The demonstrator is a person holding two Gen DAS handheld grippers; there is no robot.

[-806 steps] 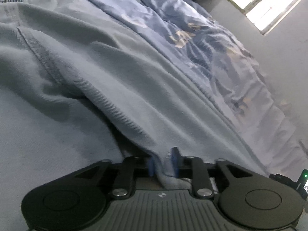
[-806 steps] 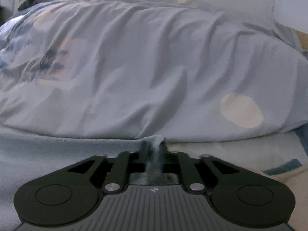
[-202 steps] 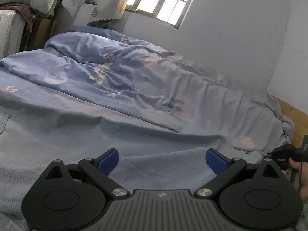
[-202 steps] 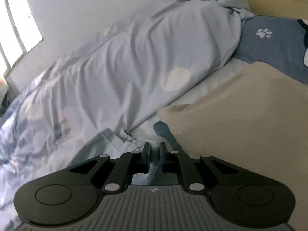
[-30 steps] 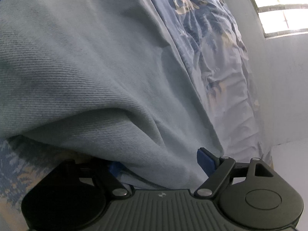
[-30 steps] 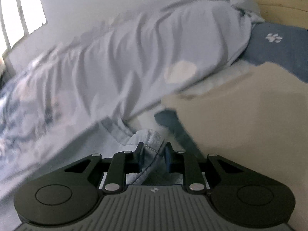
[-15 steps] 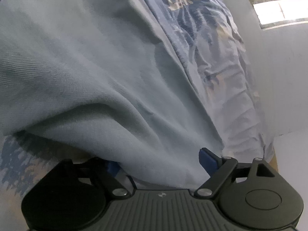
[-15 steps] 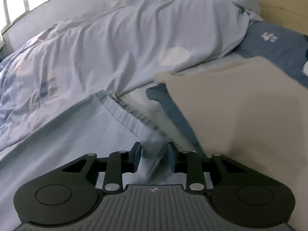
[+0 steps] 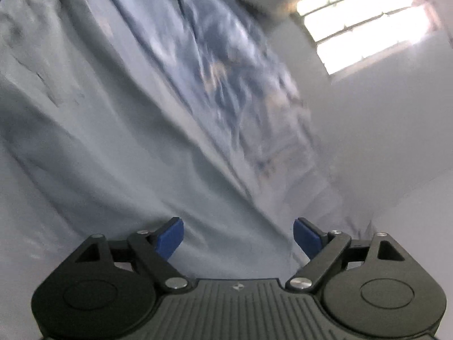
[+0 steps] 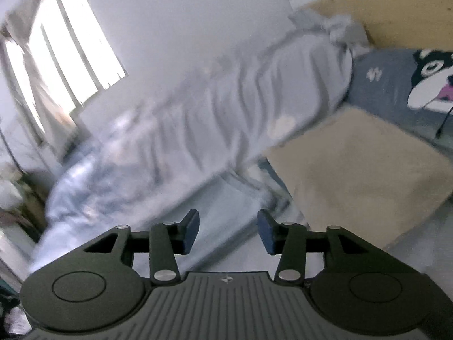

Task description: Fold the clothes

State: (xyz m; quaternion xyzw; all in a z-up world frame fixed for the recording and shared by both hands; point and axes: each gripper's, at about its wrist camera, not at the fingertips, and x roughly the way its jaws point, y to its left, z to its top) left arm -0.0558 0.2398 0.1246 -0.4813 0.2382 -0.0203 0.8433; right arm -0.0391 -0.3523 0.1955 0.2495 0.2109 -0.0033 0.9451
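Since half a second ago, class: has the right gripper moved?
Yes. The right gripper has let go of the pale blue garment and risen: the tan cushion now sits farther below it.

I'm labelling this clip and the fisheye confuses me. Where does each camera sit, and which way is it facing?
Left wrist: on the left gripper, looking along its open fingers over the pale blue garment toward a window.
Right wrist: on the right gripper, open, facing the duvet, a beige cushion and the headboard.
Shared: the garment, duvet and window; both are blurred.
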